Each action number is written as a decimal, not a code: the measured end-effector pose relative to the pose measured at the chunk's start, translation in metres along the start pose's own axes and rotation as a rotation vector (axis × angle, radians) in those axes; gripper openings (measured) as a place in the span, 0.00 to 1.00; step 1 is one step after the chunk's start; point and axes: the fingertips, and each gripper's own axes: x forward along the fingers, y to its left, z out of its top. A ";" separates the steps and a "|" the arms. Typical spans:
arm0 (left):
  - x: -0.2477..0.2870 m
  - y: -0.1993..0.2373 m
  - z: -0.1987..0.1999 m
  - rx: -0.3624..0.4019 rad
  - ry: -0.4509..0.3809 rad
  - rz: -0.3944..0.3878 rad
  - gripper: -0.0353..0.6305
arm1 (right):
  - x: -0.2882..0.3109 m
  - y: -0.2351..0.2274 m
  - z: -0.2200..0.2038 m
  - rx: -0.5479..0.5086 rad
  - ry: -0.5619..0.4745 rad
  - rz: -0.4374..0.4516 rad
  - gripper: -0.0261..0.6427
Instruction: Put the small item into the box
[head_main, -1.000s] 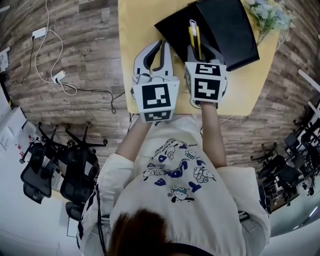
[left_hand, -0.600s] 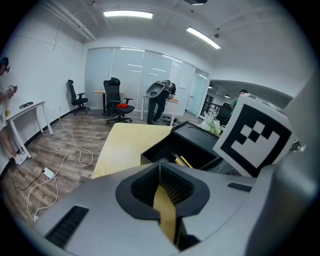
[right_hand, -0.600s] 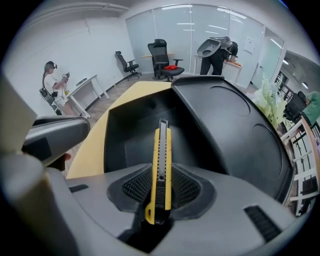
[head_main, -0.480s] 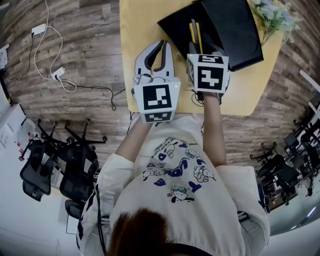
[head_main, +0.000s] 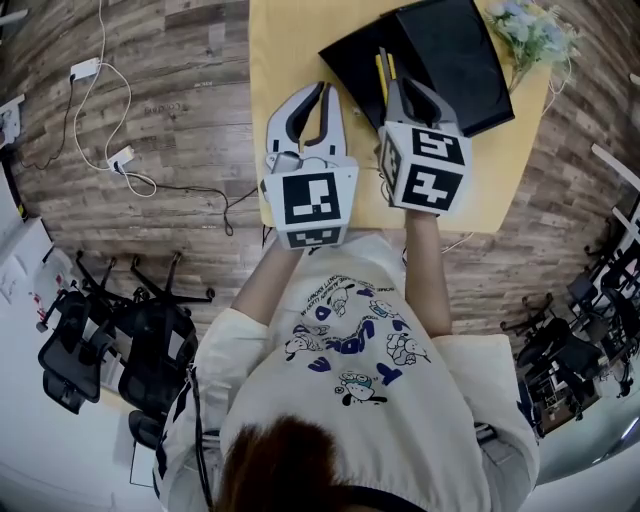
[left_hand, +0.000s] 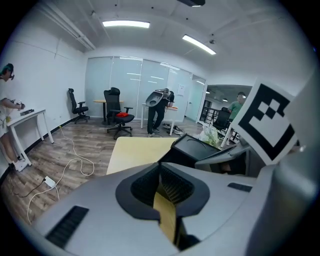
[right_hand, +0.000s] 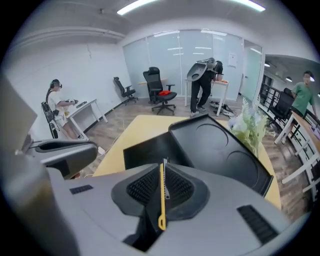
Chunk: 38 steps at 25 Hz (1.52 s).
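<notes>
On the yellow table lies a black box with its lid folded open to the right. My right gripper hangs over the box. Its jaws are closing, and the pads press a thin yellow utility knife held edge-up between them. The knife shows as a yellow strip above the box. The lid has two round embossings. My left gripper rests at the table's near left, its tips together and nothing held; in the left gripper view only table shows through a thin slit.
A bunch of pale flowers lies at the table's far right corner. The table's near edge runs just under both grippers. White cables trail on the wooden floor, and office chairs stand to the left. People stand at desks in the background.
The right gripper's jaws have gone from wide open around the yellow knife to closed on it, and the gripper has shifted slightly right and towards me. The left gripper has stayed put.
</notes>
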 end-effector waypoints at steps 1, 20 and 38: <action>-0.003 0.000 0.007 0.004 -0.017 -0.002 0.09 | -0.008 0.002 0.008 0.005 -0.036 -0.004 0.12; -0.092 -0.007 0.123 0.111 -0.332 -0.025 0.09 | -0.153 0.042 0.084 0.053 -0.533 -0.096 0.11; -0.122 -0.020 0.142 0.148 -0.415 -0.067 0.09 | -0.196 0.050 0.093 0.044 -0.664 -0.157 0.11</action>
